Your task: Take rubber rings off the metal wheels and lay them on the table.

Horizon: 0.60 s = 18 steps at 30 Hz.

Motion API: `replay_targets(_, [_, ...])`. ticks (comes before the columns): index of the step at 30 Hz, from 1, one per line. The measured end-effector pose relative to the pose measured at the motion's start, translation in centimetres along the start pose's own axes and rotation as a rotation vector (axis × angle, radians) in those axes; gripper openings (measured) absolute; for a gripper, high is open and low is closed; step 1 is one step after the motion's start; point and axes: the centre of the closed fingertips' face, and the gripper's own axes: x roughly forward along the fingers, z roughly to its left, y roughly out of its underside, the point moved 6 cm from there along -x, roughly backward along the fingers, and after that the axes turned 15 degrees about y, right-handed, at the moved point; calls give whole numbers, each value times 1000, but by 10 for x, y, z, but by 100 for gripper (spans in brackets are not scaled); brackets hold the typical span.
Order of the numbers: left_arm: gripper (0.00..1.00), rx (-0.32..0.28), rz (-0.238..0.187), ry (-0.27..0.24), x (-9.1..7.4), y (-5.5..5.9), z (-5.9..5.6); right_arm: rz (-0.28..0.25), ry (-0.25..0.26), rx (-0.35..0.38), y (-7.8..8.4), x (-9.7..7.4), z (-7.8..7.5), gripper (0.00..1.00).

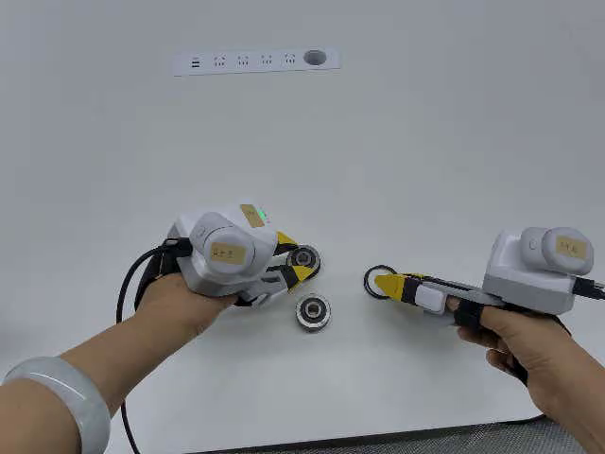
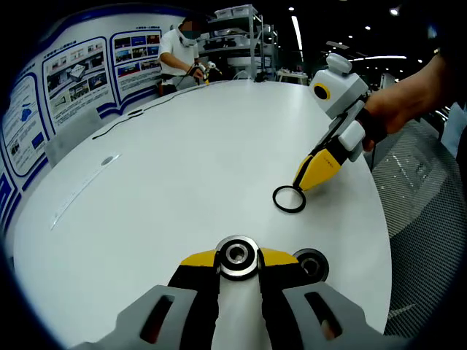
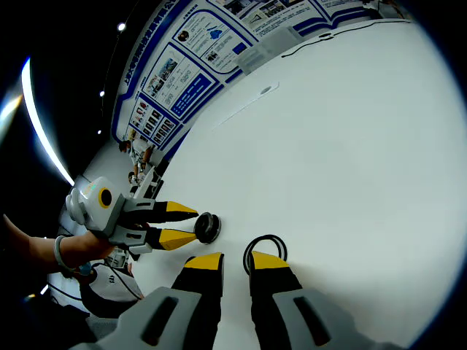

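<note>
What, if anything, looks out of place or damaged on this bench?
Nothing stands out. One rubber ring lies flat on the table by the right gripper, one metal wheel sits between the left gripper's jaws, and another wheel lies flat nearby.

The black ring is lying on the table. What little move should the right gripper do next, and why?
Probably lift the right gripper away from the ring. The ring lies flat on the table at one jaw's tip, the jaws stand apart with nothing between them, and the left gripper holds a wheel, another wheel beside it.
</note>
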Motion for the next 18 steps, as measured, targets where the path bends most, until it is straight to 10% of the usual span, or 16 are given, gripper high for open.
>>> replay_targets(18, [13, 35, 37, 9, 3, 1, 3, -3, -32, 4, -5, 7, 12, 15])
